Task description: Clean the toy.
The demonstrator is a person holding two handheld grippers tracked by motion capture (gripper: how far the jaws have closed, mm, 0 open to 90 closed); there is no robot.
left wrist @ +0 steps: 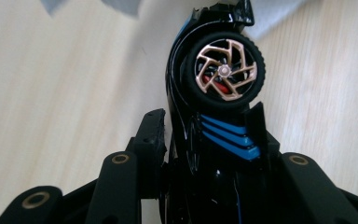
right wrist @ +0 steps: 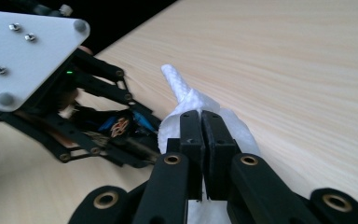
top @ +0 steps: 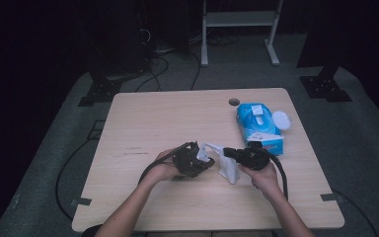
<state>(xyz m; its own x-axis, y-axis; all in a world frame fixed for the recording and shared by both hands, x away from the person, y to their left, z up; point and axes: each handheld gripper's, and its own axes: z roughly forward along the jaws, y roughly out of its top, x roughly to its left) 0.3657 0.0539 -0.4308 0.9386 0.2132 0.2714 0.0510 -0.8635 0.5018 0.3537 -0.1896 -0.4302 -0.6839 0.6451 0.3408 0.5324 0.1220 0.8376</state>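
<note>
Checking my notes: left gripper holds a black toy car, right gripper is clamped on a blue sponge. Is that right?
Not quite. The right gripper is clamped on a white wipe, not a blue sponge, as the right gripper view shows. The left gripper does hold the black toy car.

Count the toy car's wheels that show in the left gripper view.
1. A single wheel, rose-gold spokes in a black tyre, sits on the black toy car just beyond the left gripper. Other wheels may be hidden behind the body.

Wooden table [top: 143,118], grey floor [top: 355,143], dark room
</note>
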